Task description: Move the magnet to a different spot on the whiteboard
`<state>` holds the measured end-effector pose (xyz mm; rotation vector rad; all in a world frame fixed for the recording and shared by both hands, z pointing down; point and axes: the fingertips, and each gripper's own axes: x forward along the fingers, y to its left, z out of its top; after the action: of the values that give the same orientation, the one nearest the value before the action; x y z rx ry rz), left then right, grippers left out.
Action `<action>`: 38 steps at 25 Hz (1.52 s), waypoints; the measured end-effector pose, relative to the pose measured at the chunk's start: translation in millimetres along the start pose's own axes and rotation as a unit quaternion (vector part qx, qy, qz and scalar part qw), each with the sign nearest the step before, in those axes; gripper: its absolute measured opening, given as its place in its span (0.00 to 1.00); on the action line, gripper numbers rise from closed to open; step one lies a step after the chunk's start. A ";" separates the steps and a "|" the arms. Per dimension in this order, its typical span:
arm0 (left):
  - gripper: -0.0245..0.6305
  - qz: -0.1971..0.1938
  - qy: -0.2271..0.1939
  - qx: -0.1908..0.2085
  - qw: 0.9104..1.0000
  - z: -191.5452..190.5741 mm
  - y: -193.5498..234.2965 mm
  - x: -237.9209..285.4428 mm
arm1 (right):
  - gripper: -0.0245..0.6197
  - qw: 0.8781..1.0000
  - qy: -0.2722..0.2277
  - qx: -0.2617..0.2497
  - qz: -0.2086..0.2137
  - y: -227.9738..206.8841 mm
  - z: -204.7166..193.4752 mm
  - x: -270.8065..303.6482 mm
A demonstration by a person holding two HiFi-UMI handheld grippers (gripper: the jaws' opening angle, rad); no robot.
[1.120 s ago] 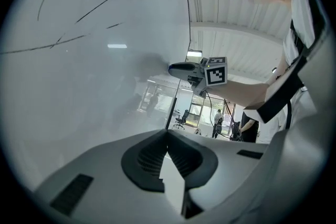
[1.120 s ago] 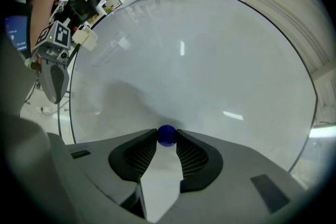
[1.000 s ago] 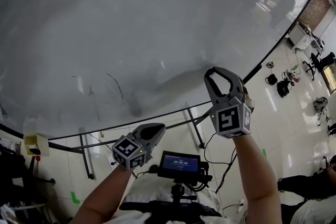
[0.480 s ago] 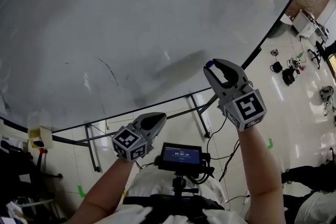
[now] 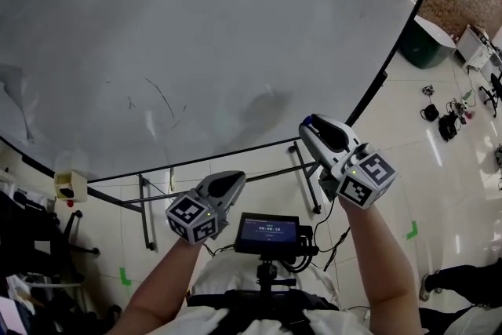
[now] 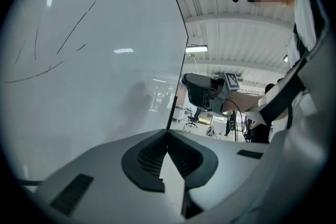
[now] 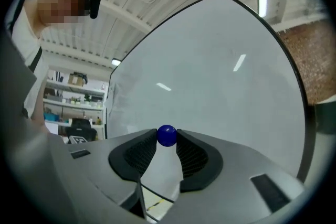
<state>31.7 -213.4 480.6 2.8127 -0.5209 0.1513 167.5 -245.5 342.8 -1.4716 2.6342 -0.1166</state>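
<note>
Right forearm up, the grey plastic right gripper [image 5: 315, 129] angles toward the big glossy whiteboard [image 5: 196, 27]. Its ribbed jaws pinch a small shiny blue ball magnet [image 7: 167, 135] at their tips, near the board's lower edge. The left gripper [image 5: 235, 180] sits lower, jaws pressed together, empty.

You have bright ceiling strip lights [image 6: 196, 49] streaking glare across the glossy white whiteboard [image 5: 235, 27]; shadows on it are soft, and both gripper views warp toward dark edges.
</note>
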 end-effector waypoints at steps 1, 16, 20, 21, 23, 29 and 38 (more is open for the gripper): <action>0.05 0.004 0.000 -0.005 1.000 -2.4 -5.9 0.1 | 0.27 1.000 -0.002 0.016 0.005 2.0 -5.7 -8.1; 0.05 0.062 -0.001 -0.032 0.998 -22.9 -98.7 7.5 | 0.27 0.991 -0.023 0.115 0.071 27.3 -49.4 -125.2; 0.05 0.077 0.002 -0.031 0.997 -29.8 -124.4 8.1 | 0.27 0.984 -0.038 0.140 0.101 37.1 -50.5 -152.7; 0.05 0.081 0.002 -0.032 0.996 -32.4 -130.9 8.1 | 0.27 0.983 -0.041 0.145 0.108 38.8 -51.3 -159.9; 0.05 0.090 0.004 -0.033 0.995 -38.9 -143.8 6.5 | 0.27 0.980 -0.043 0.155 0.119 42.1 -54.0 -174.4; 0.05 0.109 0.002 -0.028 0.994 -53.6 -182.9 -4.1 | 0.27 0.974 -0.038 0.173 0.143 51.7 -66.1 -209.0; 0.05 0.130 0.005 -0.017 0.991 -64.8 -218.3 -38.1 | 0.27 0.965 -0.038 0.202 0.164 77.2 -81.0 -235.7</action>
<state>72.5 13.8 482.3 2.6988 -0.8782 0.2061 213.2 -3.6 429.3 -0.8833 2.5476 -0.5179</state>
